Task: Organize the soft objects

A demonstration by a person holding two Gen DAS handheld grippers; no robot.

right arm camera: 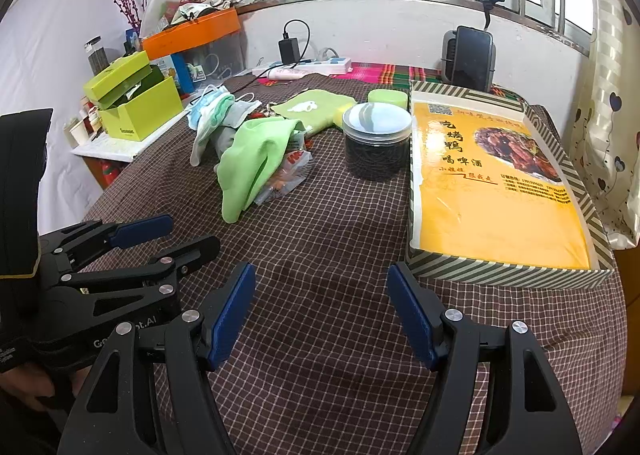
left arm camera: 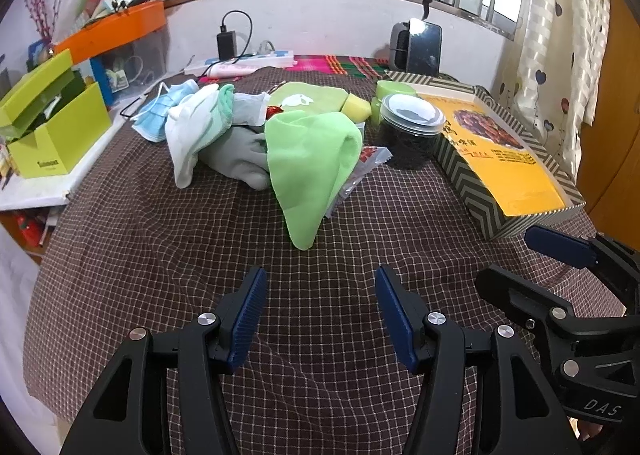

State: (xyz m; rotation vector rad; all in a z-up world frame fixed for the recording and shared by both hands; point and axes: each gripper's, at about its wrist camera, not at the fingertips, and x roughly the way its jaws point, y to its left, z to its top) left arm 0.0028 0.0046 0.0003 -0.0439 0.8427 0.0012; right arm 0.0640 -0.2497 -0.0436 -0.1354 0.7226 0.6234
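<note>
A pile of soft things lies mid-table: a light green cloth [left arm camera: 310, 159] [right arm camera: 250, 159] in front, grey socks [left arm camera: 240, 155] behind it, a white-and-mint sock [left arm camera: 196, 123] [right arm camera: 208, 123], a blue face mask [left arm camera: 160, 111] [right arm camera: 200, 107], and a flat green towel [left arm camera: 308, 97] [right arm camera: 312, 105] at the back. My left gripper [left arm camera: 320, 315] hovers open over the checked tablecloth, well short of the pile. Beside it my right gripper [right arm camera: 320, 311] is open too, empty, near the shallow box [right arm camera: 496, 183] with the yellow sheet.
A clear jar [left arm camera: 412, 131] [right arm camera: 378, 143] of dark contents stands beside the box [left arm camera: 500, 159]. A snack packet [right arm camera: 288, 171] lies under the green cloth. A lime green box [left arm camera: 52, 127] [right arm camera: 136, 103] sits on a side shelf at left. A phone stand [right arm camera: 472, 55] and power strip [left arm camera: 248, 59] are at the back.
</note>
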